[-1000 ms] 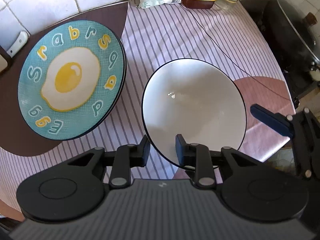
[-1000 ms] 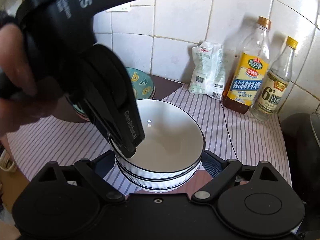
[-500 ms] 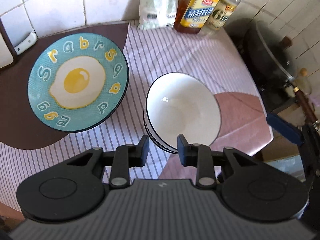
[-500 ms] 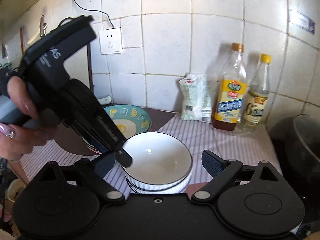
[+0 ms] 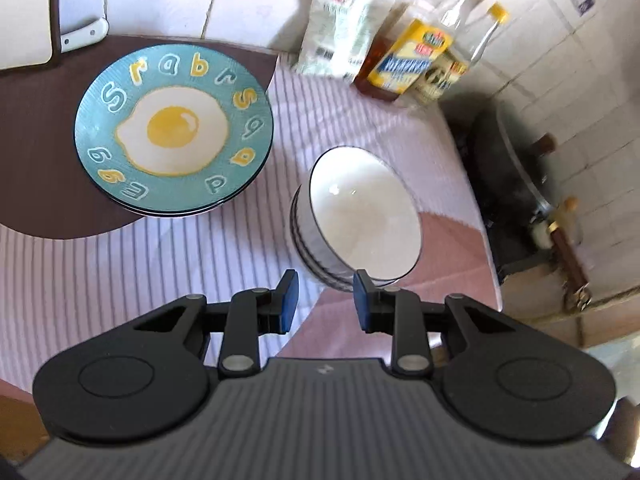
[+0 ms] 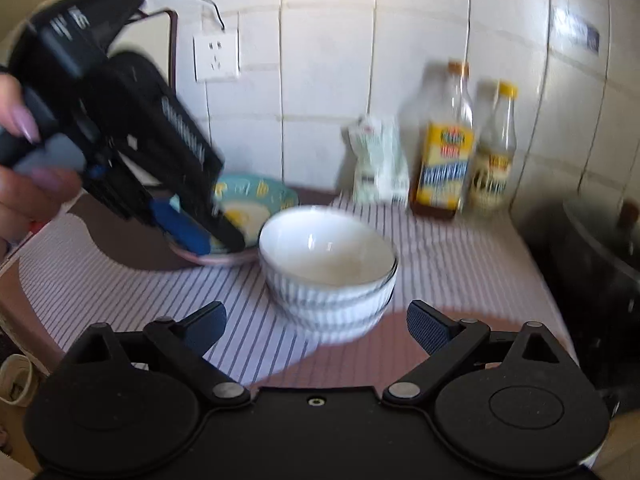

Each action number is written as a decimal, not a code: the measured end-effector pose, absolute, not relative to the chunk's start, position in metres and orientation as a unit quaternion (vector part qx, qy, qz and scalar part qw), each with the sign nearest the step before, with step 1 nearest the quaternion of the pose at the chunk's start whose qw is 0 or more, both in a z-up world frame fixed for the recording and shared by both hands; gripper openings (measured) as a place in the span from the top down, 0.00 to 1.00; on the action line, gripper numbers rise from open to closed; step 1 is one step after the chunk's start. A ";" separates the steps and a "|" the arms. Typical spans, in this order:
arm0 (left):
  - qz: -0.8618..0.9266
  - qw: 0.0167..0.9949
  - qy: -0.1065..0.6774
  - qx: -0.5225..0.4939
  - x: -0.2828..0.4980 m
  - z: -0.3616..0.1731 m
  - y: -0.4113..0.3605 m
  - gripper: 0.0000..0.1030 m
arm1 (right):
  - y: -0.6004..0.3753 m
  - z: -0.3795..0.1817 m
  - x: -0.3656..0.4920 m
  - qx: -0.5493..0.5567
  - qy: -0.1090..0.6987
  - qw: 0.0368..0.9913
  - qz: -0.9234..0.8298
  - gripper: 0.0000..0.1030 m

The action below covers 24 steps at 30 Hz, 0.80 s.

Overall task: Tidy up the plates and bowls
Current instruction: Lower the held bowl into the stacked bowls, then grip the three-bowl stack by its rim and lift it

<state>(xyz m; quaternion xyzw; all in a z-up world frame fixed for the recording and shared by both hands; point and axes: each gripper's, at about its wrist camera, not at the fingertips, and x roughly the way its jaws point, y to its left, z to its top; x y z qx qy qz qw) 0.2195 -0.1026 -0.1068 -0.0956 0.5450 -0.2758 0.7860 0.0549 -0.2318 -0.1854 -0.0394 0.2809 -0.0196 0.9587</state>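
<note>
Your left gripper (image 5: 322, 300) has its jaws at a narrow gap, nothing between them; it hangs above the table, clear of all ware. Your right gripper (image 6: 316, 326) has its jaws spread wide and empty, low at the near table edge. The stack of white bowls (image 6: 328, 266) stands dead ahead of the right jaws, just beyond the tips, centred on the gap and not touching either finger. From the left gripper the same stack (image 5: 356, 212) lies forward and slightly right. The bowls are round, so no long axis governs approach. The egg plates (image 5: 174, 130) sit stacked to the left, apart from the bowls. Judgement: both stacks look settled; the right gripper is nearer the bowls, the left nearer the plates
</note>
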 end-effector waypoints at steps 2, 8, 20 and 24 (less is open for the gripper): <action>-0.287 0.797 0.522 -0.100 0.213 -0.109 -0.101 0.71 | -0.227 -0.194 0.053 -0.037 0.282 0.959 -0.020 0.04; -0.315 0.814 0.462 -0.158 0.205 -0.127 -0.087 0.60 | -0.232 -0.225 0.061 -0.014 0.293 0.955 -0.041 0.04; -0.300 0.765 0.521 -0.229 0.245 -0.172 -0.092 0.48 | -0.248 -0.271 0.100 -0.003 0.304 0.952 -0.042 0.04; -0.319 0.754 0.525 -0.234 0.254 -0.181 -0.103 0.37 | -0.256 -0.282 0.118 0.020 0.293 0.955 -0.039 0.04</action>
